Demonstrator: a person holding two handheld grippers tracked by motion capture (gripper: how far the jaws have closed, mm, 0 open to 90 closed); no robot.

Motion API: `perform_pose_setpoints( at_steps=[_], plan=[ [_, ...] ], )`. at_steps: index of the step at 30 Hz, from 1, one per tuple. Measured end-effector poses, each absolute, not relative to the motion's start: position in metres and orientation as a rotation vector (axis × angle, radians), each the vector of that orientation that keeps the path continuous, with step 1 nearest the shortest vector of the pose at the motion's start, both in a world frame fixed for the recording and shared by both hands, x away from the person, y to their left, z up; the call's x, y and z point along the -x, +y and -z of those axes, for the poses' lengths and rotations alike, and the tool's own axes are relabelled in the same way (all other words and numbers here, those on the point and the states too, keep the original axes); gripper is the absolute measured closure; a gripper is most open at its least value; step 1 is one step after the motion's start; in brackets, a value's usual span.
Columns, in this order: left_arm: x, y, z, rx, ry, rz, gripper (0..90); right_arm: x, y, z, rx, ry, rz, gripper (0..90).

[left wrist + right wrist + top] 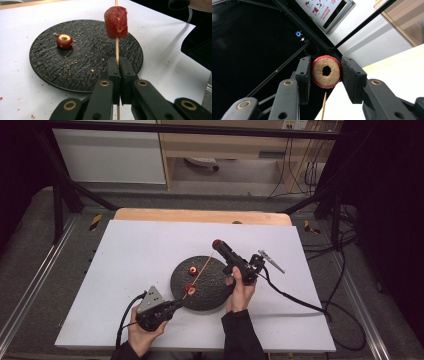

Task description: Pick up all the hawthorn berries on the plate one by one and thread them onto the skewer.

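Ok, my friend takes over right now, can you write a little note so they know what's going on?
Left tongs: shut on the wooden skewer, near its lower end.
Right tongs: shut on a cored red fruit piece, held up off the table, with the skewer tip just below its hole.
Plate: the black plate sits on the white table, with one loose red piece on it.
Done: one piece is already threaded on the skewer.
Left: probably push the held piece onto the skewer tip, then the loose piece on the plate.
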State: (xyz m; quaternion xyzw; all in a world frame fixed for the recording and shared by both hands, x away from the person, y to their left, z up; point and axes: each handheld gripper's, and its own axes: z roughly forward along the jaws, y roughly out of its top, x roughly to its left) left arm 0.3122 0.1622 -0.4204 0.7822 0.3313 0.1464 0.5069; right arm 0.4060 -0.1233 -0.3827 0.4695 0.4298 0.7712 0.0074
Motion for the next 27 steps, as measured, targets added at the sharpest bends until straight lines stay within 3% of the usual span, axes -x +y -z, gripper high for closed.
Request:
perform_pose_setpoints(
  at_steps=[27],
  plan=[
    [-0.3113,0.1538,0.4211,-1.852,0.805,-0.361,88.3,-0.4044,-0.1216,0.3841,-1.479,1.315,-2.454,61.5]
  ],
)
